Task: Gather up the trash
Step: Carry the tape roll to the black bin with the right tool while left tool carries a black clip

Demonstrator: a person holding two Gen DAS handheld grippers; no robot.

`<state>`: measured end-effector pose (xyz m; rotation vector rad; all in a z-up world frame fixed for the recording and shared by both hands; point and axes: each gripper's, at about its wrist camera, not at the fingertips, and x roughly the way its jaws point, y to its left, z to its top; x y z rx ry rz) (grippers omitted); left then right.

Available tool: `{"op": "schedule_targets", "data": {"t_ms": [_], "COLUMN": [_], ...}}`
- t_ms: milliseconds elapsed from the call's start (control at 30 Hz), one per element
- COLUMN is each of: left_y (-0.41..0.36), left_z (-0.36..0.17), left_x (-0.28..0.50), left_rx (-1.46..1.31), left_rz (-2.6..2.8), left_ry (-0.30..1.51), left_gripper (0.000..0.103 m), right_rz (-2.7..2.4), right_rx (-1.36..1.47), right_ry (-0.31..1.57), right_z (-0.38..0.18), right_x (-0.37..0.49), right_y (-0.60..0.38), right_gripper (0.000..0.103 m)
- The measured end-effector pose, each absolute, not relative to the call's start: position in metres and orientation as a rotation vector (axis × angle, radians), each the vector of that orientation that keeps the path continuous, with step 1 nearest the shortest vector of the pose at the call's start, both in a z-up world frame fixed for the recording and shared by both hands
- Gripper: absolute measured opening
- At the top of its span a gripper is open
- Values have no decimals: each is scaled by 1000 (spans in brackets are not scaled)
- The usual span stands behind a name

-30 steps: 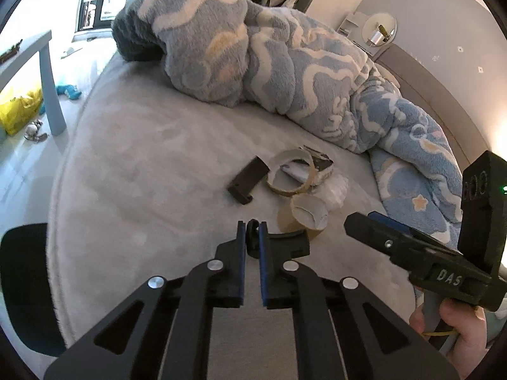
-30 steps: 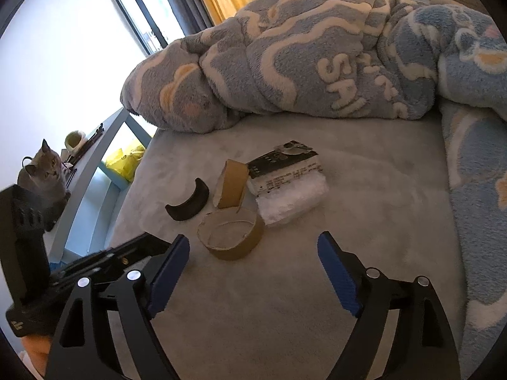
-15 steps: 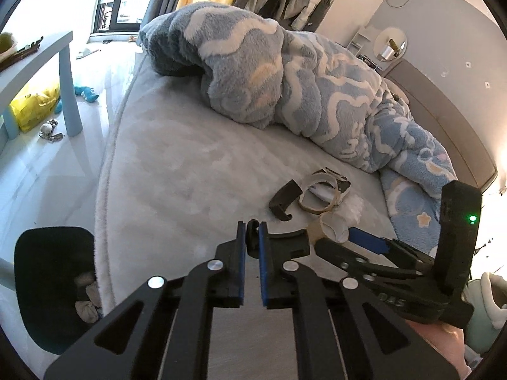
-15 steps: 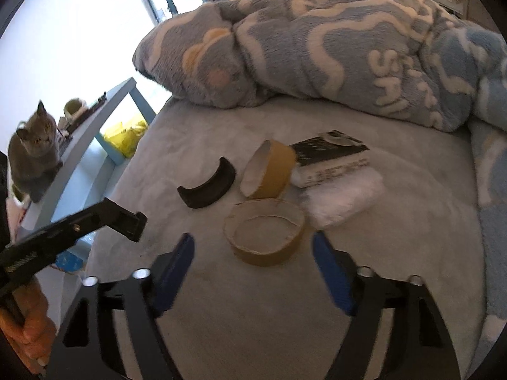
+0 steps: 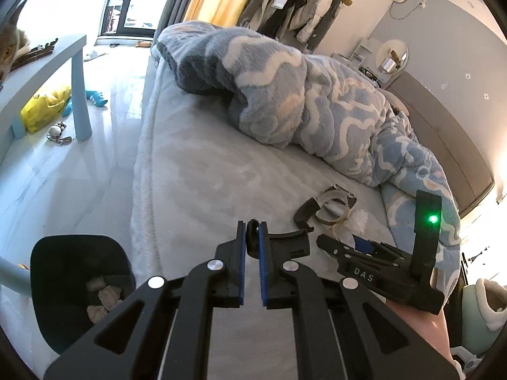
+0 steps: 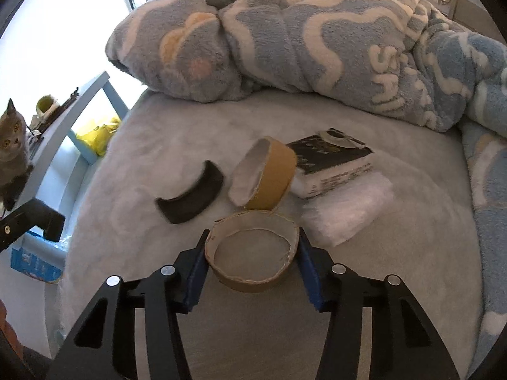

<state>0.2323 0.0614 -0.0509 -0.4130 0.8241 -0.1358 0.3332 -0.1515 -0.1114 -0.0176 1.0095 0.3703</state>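
Two blue pads of the right gripper flank a flat cardboard tape ring lying on the grey bed; the jaws are closing, and the pads look to be touching the ring's outer wall on either side, so it reads as just grasped. Just beyond that ring a second tape ring stands tilted on its edge, leaning toward a black-and-white box, with a crinkled clear plastic wrapper right of the near ring and a curved black piece to its left. Farther back a blue and cream fleece blanket is heaped across the bed. The left gripper, off to the side of the pile, is clenched on a small black plastic piece that sticks out past its pads. Below it on the floor sits a black bin with crumpled scraps inside. A grey cat sits on the pale blue side table beyond the bed edge.
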Motion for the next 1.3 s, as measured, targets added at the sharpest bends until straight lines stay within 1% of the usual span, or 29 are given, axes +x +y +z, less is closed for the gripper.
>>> {"op": "schedule_targets", "data": {"t_ms": [267, 700, 833, 1033, 1300], "left_y": [87, 128, 138, 161, 196], "left_z": [-43, -52, -65, -93, -121], "left_x": [217, 191, 184, 179, 166], "left_rx": [-406, -363, -316, -334, -365], "left_rz": [-117, -49, -23, 13, 75], "left_ry": [802, 833, 852, 919, 1002], "left_gripper": [8, 8, 8, 8, 8], "right_rz": [425, 536, 583, 663, 749], "right_rx": [-13, 17, -1, -19, -55], "right_ry": [991, 905, 869, 837, 852], "right_z": [-82, -37, -26, -16, -21], "right_x": [310, 289, 282, 273, 263], "right_y": [-131, -92, -70, -37, 12], "right_gripper": [52, 52, 52, 52, 52]}}
